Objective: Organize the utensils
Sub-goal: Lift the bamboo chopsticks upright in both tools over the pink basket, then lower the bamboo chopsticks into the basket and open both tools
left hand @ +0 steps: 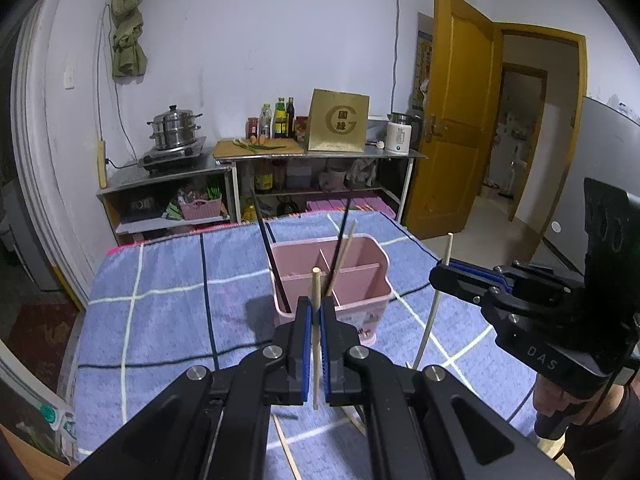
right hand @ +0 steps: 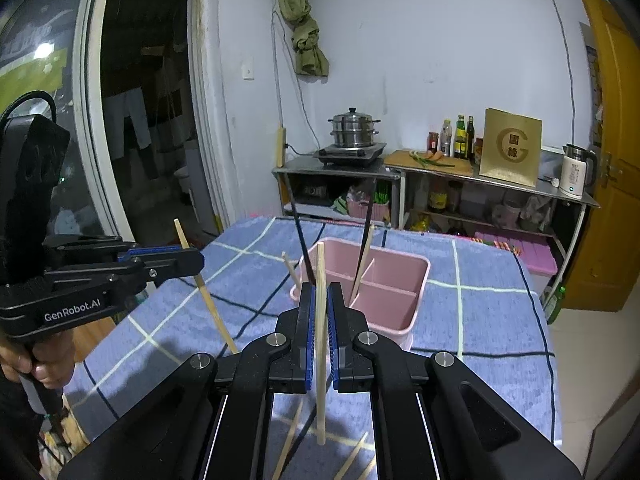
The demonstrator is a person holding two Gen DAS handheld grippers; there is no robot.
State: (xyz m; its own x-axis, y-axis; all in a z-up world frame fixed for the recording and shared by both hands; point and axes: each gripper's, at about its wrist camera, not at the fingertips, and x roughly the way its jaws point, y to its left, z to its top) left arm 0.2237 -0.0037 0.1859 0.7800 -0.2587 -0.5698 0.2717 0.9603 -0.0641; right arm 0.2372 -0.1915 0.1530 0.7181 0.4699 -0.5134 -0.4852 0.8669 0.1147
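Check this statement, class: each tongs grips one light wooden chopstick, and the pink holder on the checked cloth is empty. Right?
Not empty. The left wrist view shows the pink holder already containing two dark chopsticks and a light one. Both tongs, left and right, do each grip one wooden chopstick.

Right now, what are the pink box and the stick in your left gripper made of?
The pink box looks like plastic: smooth, evenly coloured thin walls with moulded dividers. The stick held in the left gripper looks like pale bamboo or wood: matt, light tan, unpainted. Which of the two, I cannot tell.
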